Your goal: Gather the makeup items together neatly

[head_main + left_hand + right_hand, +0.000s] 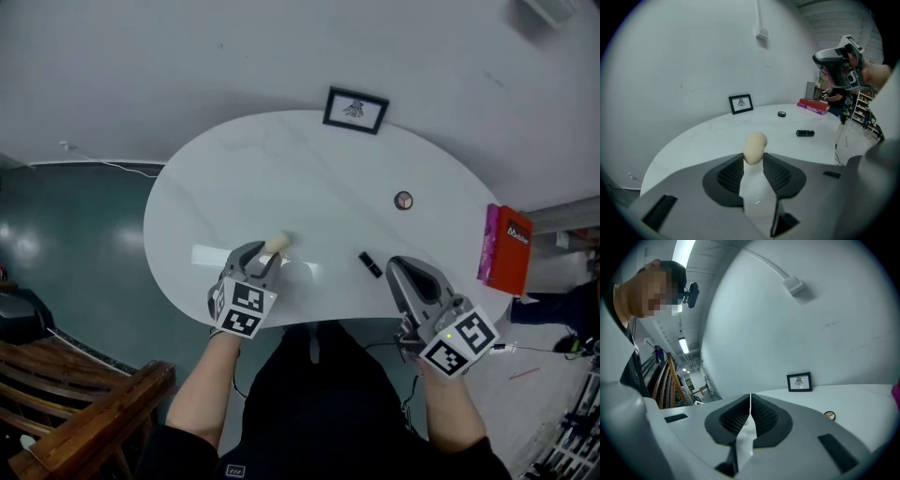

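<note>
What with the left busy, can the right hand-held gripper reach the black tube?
Probably yes: the black tube lies beside the right hand-held gripper, nothing between them, though its shut jaws must open.

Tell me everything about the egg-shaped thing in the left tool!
It's a small beige makeup sponge, shaped like an egg. It looks smooth, matte and soft, with no print or marks. The left tool is shut on it: the dark ribbed pads squeeze its lower part from both sides, and its rounded end sticks out past the tips. It is near the front edge of the white table; I can't tell whether it touches the top. Nothing else touches it.
</note>
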Available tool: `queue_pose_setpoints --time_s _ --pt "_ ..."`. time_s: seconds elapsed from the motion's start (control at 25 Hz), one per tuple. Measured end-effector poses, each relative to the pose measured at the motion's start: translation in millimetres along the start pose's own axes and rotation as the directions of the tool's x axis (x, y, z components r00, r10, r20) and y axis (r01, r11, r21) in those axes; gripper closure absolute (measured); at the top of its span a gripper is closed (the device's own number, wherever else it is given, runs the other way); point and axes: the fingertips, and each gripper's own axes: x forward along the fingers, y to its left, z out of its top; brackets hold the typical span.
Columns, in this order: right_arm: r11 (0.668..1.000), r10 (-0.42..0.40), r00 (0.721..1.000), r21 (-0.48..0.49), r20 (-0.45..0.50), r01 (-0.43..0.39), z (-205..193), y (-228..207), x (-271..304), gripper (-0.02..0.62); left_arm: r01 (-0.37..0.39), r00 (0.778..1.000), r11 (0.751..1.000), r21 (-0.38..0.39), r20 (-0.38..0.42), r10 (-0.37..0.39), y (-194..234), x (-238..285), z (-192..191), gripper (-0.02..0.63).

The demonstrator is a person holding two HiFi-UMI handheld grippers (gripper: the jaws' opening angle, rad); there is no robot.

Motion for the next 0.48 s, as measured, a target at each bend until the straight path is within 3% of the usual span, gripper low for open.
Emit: queue_pose_setpoints --time_s 0.2,0.48 --pt "1.0 -0.012 1.0 -0.007 0.012 0.012 8.5 -10.2 -0.9 0.56 0.021 0.999 0.998 0.051 -0.049 -0.019 8.1 20.0 15.6 0.474" --pt "0.999 0.011 1.0 0.038 0.026 -0.012 24.4 -58.2 4.4 0.56 0.022 0.992 0.998 0.062 -0.127 -0.014 11.9 60.7 39.8 0.474"
